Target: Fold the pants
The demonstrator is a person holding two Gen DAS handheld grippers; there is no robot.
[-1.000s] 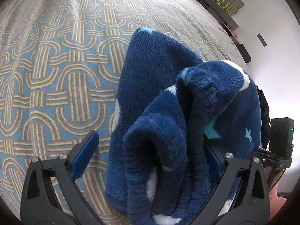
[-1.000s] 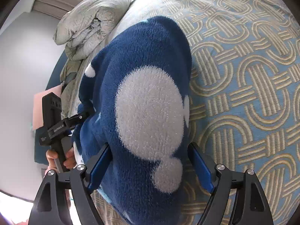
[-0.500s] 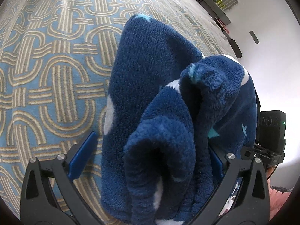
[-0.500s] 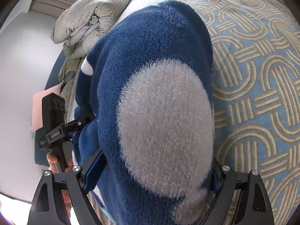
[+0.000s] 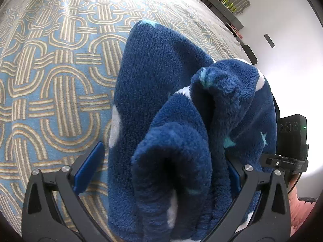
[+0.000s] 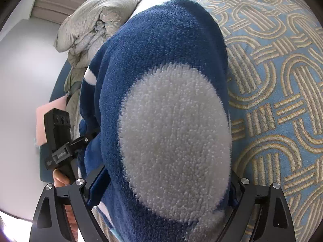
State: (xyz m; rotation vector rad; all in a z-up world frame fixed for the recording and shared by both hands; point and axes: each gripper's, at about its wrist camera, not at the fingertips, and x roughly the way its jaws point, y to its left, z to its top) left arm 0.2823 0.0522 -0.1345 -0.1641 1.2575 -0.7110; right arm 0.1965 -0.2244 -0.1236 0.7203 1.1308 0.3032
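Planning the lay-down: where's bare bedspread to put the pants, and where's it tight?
Left wrist view: open patterned bedspread left of the fleece pants, running up to the far bed edge. Right wrist view: bare bedspread right of the pants. Crowded: bunched grey duvet at the far left there, and the left gripper close against the fabric.

A patterned bedspread (image 5: 50, 84) covers the bed, a crumpled grey duvet (image 6: 92, 28) at its edge.

A bedroom in a home: wide bed under a blue bedspread woven with tan interlocking arches (image 5: 56, 92), crumpled pale grey duvet (image 6: 94, 26) heaped at that bed's far end, dark wall shelf (image 5: 224, 10) beyond its far edge, plain white walls.
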